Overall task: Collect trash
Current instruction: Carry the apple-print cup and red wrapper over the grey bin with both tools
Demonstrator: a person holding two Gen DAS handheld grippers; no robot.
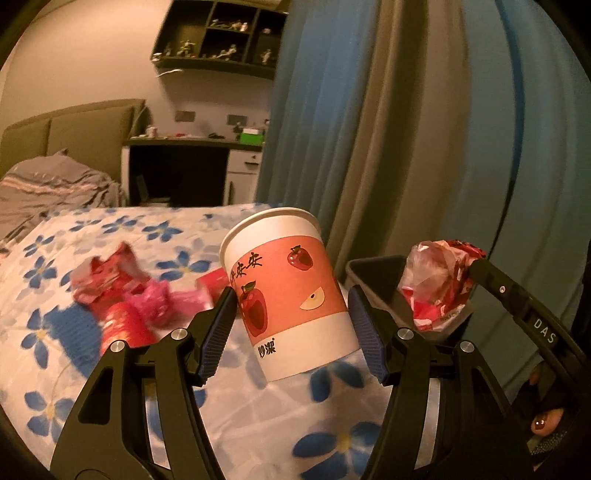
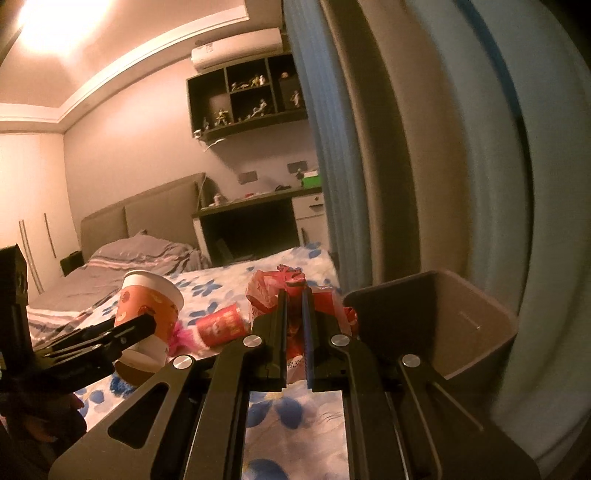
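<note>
A paper cup [image 1: 291, 291] with red apple print sits tilted between the fingers of my left gripper [image 1: 291, 317], which is shut on it just above the floral bedspread [image 1: 258, 417]; it also shows in the right wrist view [image 2: 147, 314]. My right gripper [image 2: 294, 295] is shut on a crumpled red and clear plastic bag [image 2: 266, 291], seen in the left wrist view [image 1: 436, 284] beside the dark trash bin [image 1: 373, 273]. The bin [image 2: 443, 321] stands at the bed's right edge. Red wrappers [image 1: 110, 277], a pink scrap [image 1: 159, 299] and a small red cup [image 2: 221, 326] lie on the bed.
Blue and beige curtains [image 1: 406, 147] hang right behind the bin. A grey quilt [image 1: 48, 188] lies at the bed's head. A desk [image 1: 192, 147] and a wall shelf [image 1: 221, 33] with figurines stand at the far wall.
</note>
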